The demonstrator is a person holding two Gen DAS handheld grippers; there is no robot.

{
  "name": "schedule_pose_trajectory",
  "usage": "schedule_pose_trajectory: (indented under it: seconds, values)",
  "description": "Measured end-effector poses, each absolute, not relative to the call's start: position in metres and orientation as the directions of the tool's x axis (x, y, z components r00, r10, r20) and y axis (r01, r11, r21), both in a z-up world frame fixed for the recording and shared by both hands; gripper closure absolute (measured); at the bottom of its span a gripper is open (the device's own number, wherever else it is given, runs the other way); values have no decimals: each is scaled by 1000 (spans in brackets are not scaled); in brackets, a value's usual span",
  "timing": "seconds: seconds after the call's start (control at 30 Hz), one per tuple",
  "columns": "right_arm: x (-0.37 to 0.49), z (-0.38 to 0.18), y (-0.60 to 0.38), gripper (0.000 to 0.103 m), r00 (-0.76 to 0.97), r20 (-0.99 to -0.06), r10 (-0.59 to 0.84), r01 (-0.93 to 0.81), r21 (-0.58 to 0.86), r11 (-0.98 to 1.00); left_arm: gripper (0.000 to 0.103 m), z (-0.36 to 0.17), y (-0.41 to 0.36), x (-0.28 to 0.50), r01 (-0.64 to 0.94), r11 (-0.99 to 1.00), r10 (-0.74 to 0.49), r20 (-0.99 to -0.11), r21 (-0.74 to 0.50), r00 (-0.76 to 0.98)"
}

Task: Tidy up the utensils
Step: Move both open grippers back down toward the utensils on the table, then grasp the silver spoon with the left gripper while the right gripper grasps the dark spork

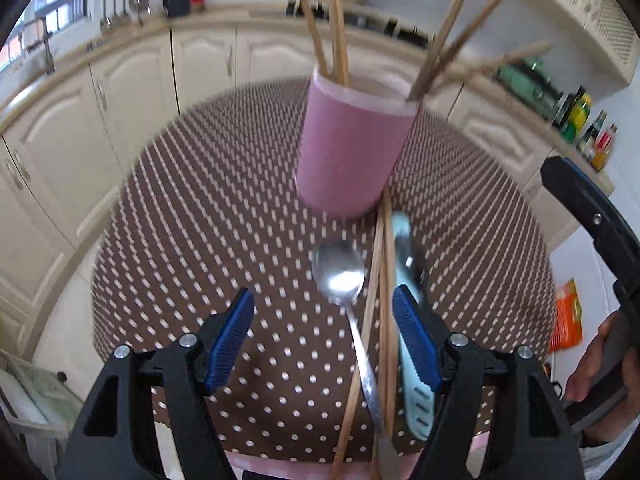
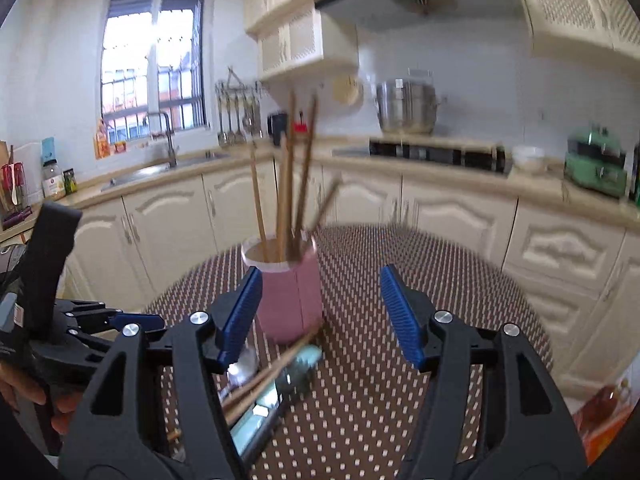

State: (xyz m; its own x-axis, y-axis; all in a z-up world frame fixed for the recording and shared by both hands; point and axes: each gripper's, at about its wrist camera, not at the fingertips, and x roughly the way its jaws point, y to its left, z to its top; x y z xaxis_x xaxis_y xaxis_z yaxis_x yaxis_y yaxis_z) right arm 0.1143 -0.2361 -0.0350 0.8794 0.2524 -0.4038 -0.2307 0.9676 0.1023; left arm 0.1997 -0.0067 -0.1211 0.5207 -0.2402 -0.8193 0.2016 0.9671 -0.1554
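Observation:
A pink cup [image 1: 352,148] stands on the round brown dotted table [image 1: 208,220] and holds several wooden chopsticks [image 1: 334,24]. In front of it lie a metal spoon [image 1: 342,276], two loose chopsticks [image 1: 380,300] and a light-blue-handled utensil [image 1: 410,344]. My left gripper [image 1: 324,320] is open and empty, low over the spoon and loose chopsticks. In the right wrist view the cup [image 2: 290,300] is just ahead, with the spoon [image 2: 242,368], chopsticks [image 2: 268,376] and blue utensil [image 2: 276,396] lower left. My right gripper [image 2: 320,312] is open and empty beside the cup.
Cream kitchen cabinets [image 2: 440,208] and a countertop ring the table. A sink [image 2: 160,168], a stove with a steel pot [image 2: 406,106] and a green appliance [image 2: 596,168] sit on the counter. An orange packet [image 1: 568,316] lies right of the table.

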Motion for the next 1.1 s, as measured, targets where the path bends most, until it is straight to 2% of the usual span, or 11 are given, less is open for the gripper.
schedule_pose_trajectory:
  seconds: [0.27,0.63,0.67,0.7,0.83,0.93,1.07,1.1]
  values:
    - [127,-72,-243,42,807,-534,251,-206,143,968,33,-151,-13,213,173,981,-164,-872,-92,461]
    - [143,-95,-246,41,748,-605,275,-220,164,961,33,-156,-37,226,217,973,-33,-876,83,482]
    - [145,-96,-245,41,737,-617,277,-224,163,961,38,-156,-38,227,225,971,-36,-878,83,478]
    - [149,-98,-245,41,729,-627,276,-226,160,961,48,-156,-41,227,236,970,-56,-882,64,469]
    - [154,-105,-242,41,686,-677,269,-224,156,962,57,-154,-43,226,261,965,-88,-883,40,461]
    - [157,-109,-241,41,646,-709,283,-231,171,958,69,-153,-42,223,264,964,-103,-877,28,469]
    - [156,-113,-234,41,598,-735,322,-262,200,944,97,-152,-28,221,228,973,-99,-864,19,493]
    - [156,-114,-231,41,584,-740,333,-272,208,939,99,-152,-22,219,213,977,-106,-861,3,498]
